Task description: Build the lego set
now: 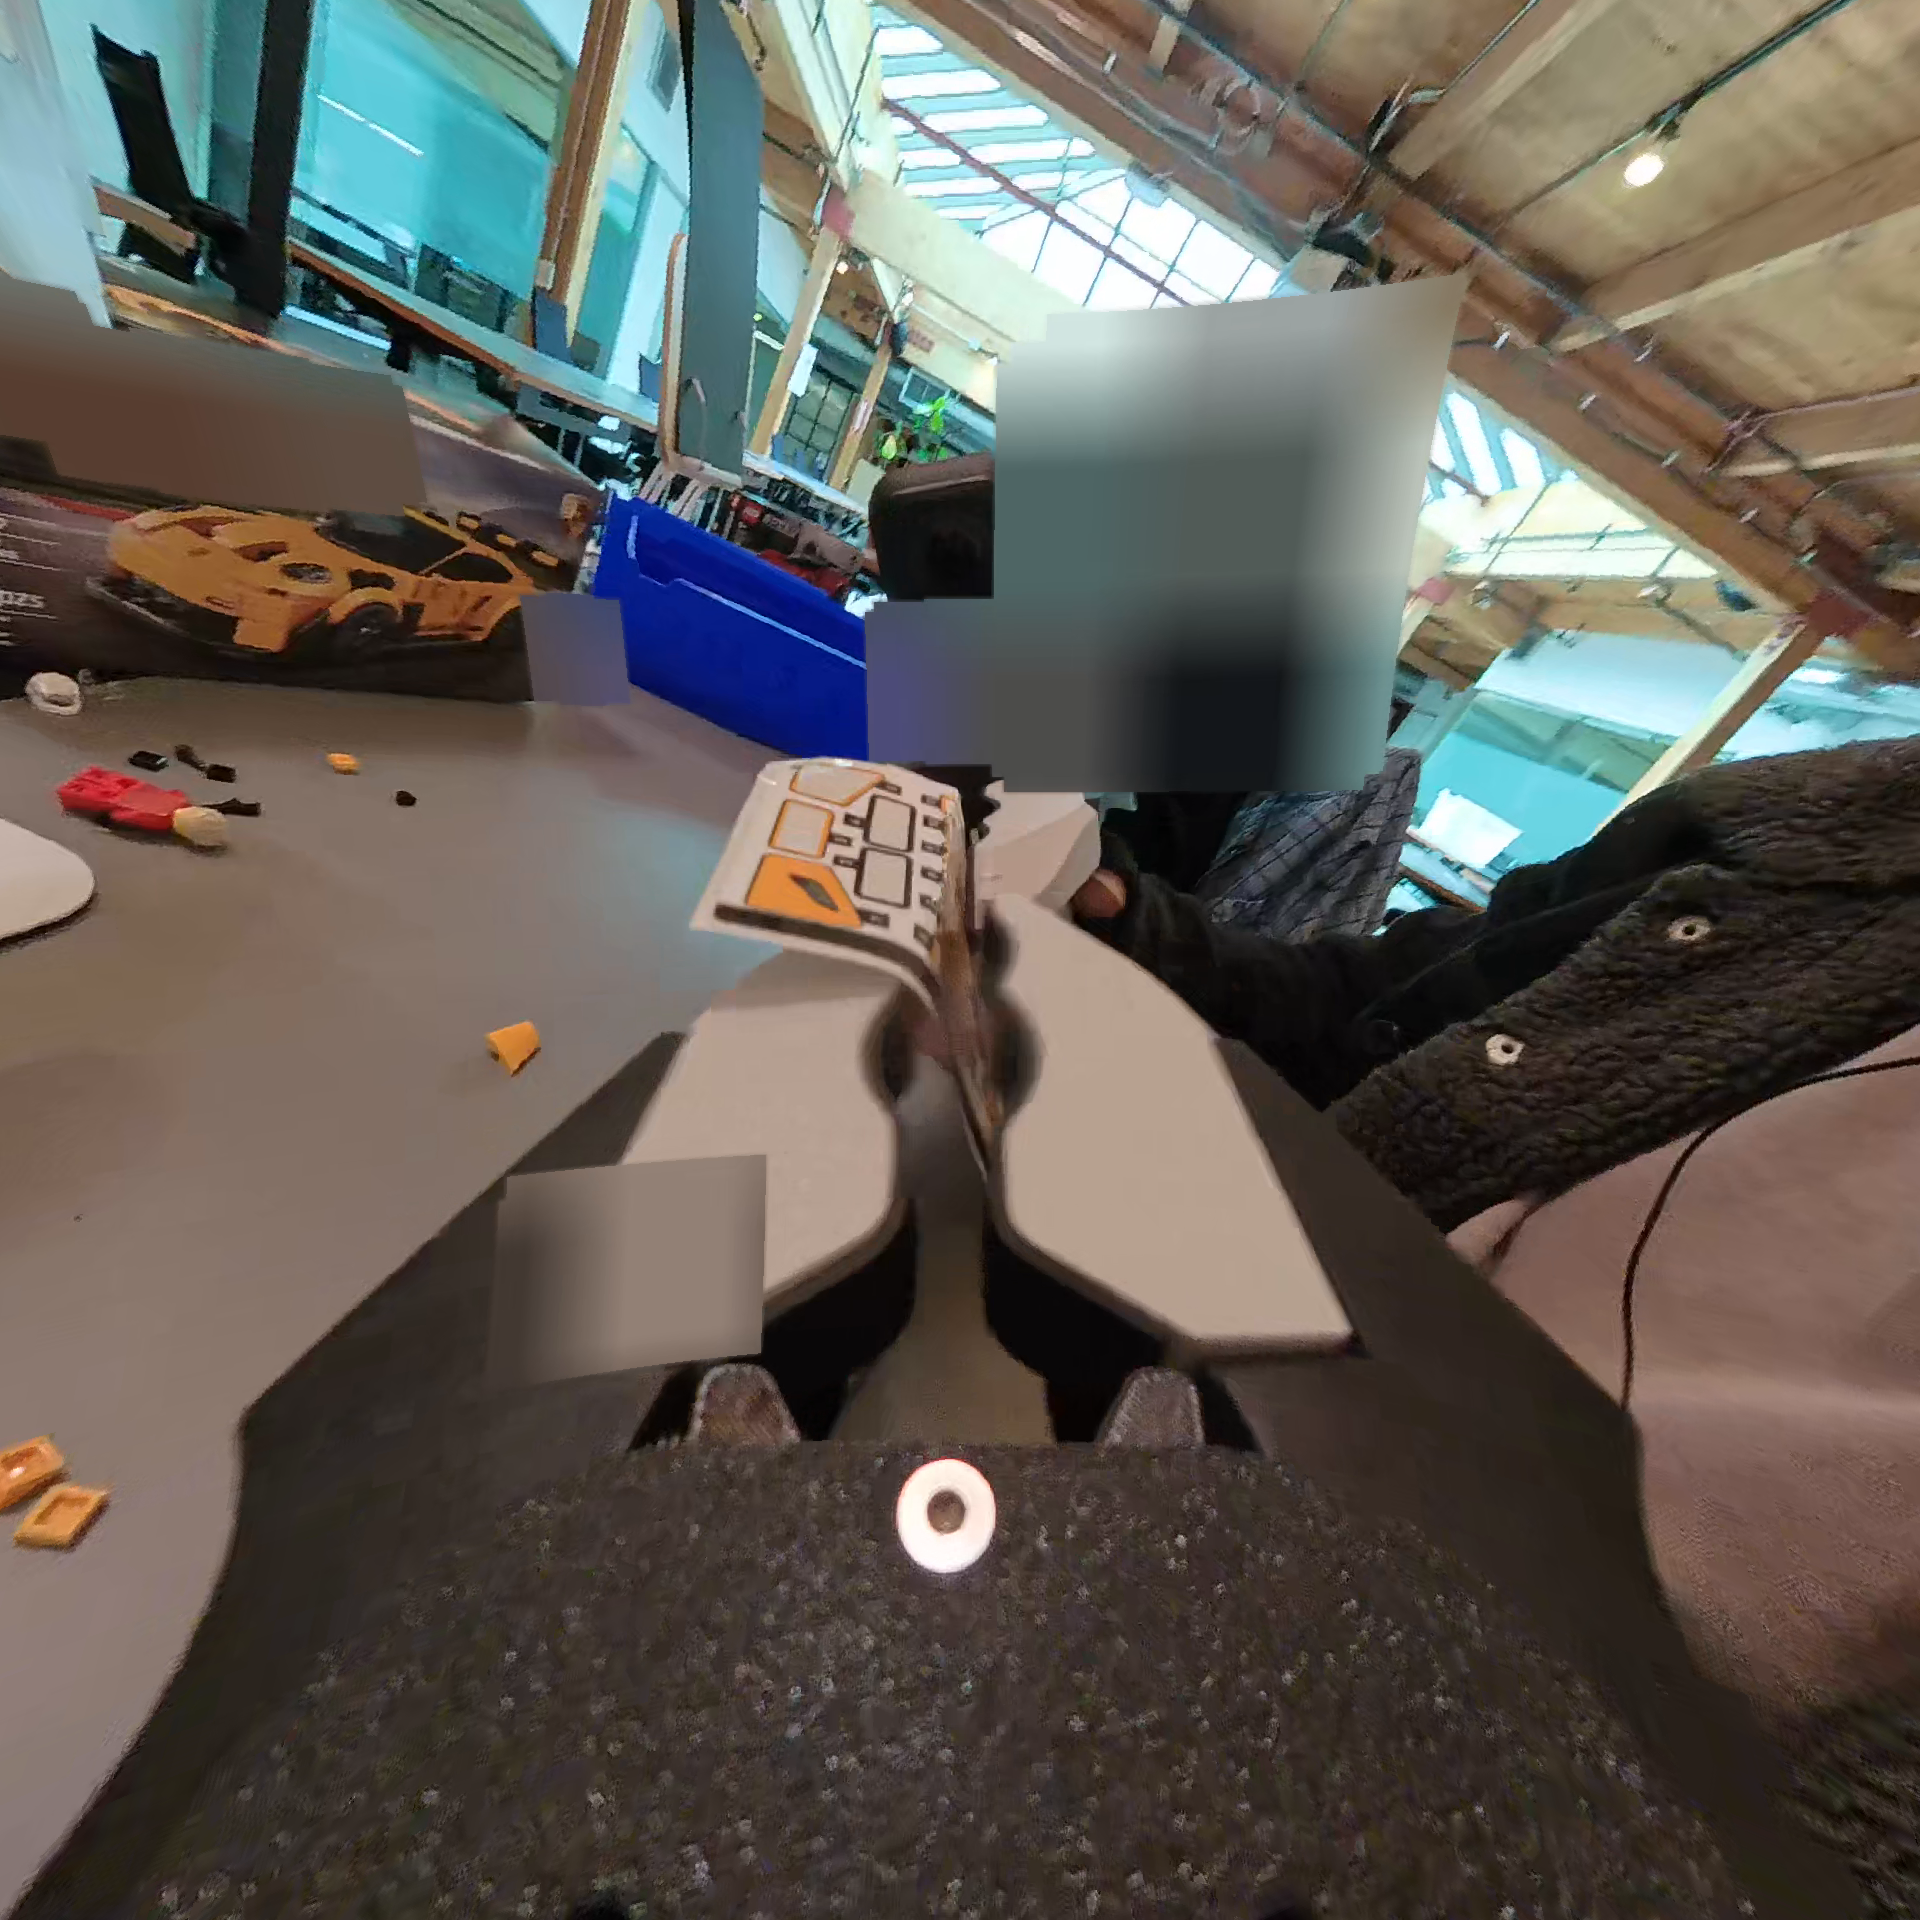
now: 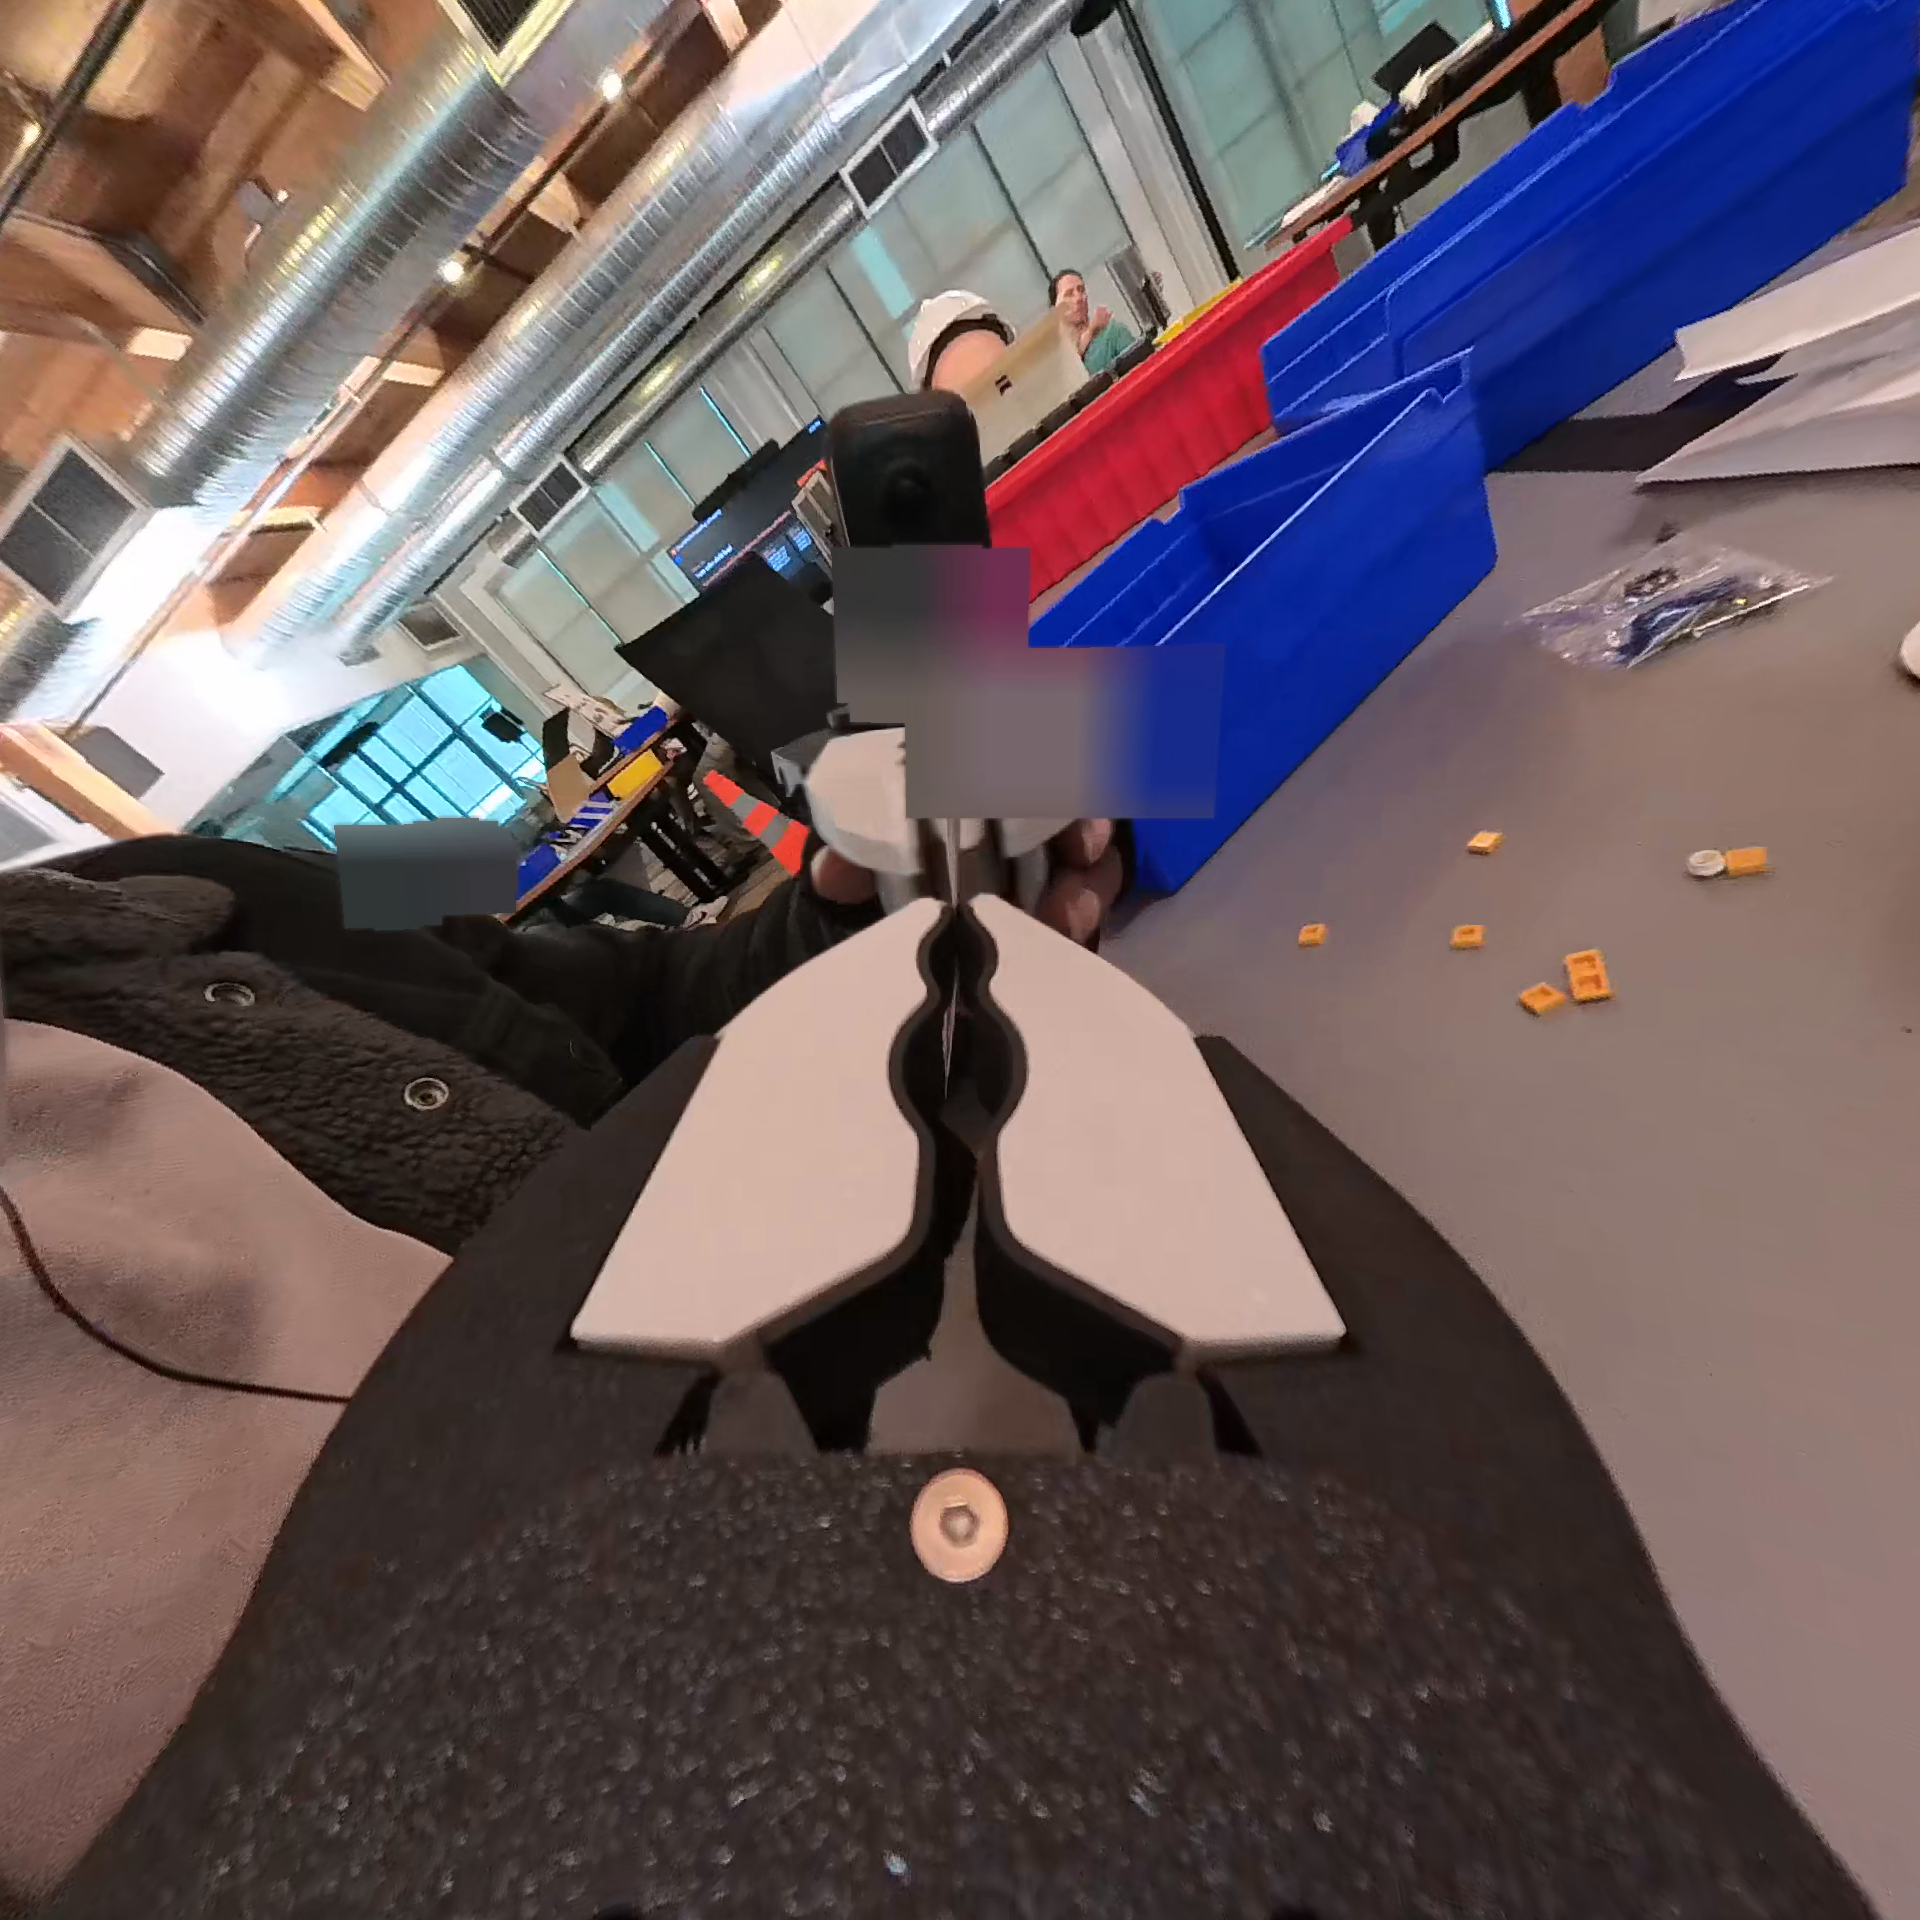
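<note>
Sticker sheet [image 1: 831,862] stands edge-up between both grippers.

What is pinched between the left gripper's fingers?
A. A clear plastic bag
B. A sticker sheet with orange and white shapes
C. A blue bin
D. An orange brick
B: the sticker sheet curls up and leftward from between the left gripper fingers, above the grey table.

Print on sticker sheet [image 1: 831,862], car box [image 1: 260,603], too blurred to read
</note>
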Demonstrator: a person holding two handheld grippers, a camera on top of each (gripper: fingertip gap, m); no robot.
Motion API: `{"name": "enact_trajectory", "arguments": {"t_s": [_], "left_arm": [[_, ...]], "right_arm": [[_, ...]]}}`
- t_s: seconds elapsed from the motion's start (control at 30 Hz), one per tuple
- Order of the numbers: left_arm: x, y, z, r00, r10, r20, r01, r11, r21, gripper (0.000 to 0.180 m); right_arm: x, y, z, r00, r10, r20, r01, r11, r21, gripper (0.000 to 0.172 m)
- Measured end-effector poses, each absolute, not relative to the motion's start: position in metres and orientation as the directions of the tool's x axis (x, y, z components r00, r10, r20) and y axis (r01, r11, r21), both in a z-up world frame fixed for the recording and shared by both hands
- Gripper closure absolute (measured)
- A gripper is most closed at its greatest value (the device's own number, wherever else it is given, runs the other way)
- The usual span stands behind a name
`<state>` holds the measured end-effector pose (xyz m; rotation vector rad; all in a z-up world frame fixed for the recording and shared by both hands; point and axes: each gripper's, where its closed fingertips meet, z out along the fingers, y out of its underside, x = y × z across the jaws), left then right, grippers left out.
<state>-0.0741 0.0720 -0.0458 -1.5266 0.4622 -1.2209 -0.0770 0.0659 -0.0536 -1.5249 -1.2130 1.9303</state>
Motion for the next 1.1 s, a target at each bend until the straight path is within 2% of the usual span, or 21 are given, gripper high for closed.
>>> {"name": "enact_trajectory", "arguments": {"t_s": [0.03, 0.17, 0.23, 0.33, 0.43, 0.53, 0.63, 0.83, 1.1], "left_arm": [[-0.074, 0.071, -0.047, 0.411, -0.800, 0.438, 0.288, -0.342, -0.894, 0.180], [-0.071, 0.071, -0.051, 0.432, -0.779, 0.454, 0.261, -0.374, -0.890, 0.180], [-0.073, 0.071, -0.054, 0.475, -0.771, 0.424, 0.225, -0.360, -0.906, 0.180], [-0.076, 0.072, -0.059, 0.559, -0.754, 0.343, 0.140, -0.322, -0.936, 0.180], [-0.076, 0.075, -0.068, 0.642, -0.725, 0.250, 0.028, -0.304, -0.952, 0.180], [-0.073, 0.077, -0.078, 0.697, -0.701, 0.150, -0.087, -0.291, -0.953, 0.180], [-0.070, 0.076, -0.085, 0.716, -0.693, 0.084, -0.169, -0.289, -0.942, 0.180], [-0.067, 0.074, -0.092, 0.717, -0.697, 0.010, -0.260, -0.280, -0.924, 0.180], [-0.067, 0.073, -0.094, 0.713, -0.696, 0.084, -0.221, -0.337, -0.915, 0.180]], "right_arm": [[-0.077, 0.065, -0.055, -0.326, 0.752, -0.573, 0.202, -0.537, -0.819, 0.172], [-0.075, 0.069, -0.060, -0.288, 0.845, -0.451, 0.176, -0.416, -0.892, 0.172], [-0.073, 0.078, -0.057, -0.215, 0.932, -0.293, 0.126, -0.271, -0.954, 0.165], [-0.063, 0.091, -0.043, -0.069, 0.996, 0.056, 0.072, 0.061, -0.996, 0.157], [-0.059, 0.083, -0.037, 0.000, 0.915, 0.403, 0.102, 0.401, -0.911, 0.155], [-0.066, 0.077, -0.054, -0.008, 0.785, 0.619, 0.213, 0.606, -0.766, 0.153], [-0.071, 0.075, -0.069, -0.038, 0.710, 0.703, 0.272, 0.685, -0.676, 0.152], [-0.072, 0.077, -0.082, -0.069, 0.646, 0.760, 0.320, 0.736, -0.596, 0.157], [-0.074, 0.076, -0.086, -0.075, 0.505, 0.860, 0.337, 0.824, -0.455, 0.165]]}}
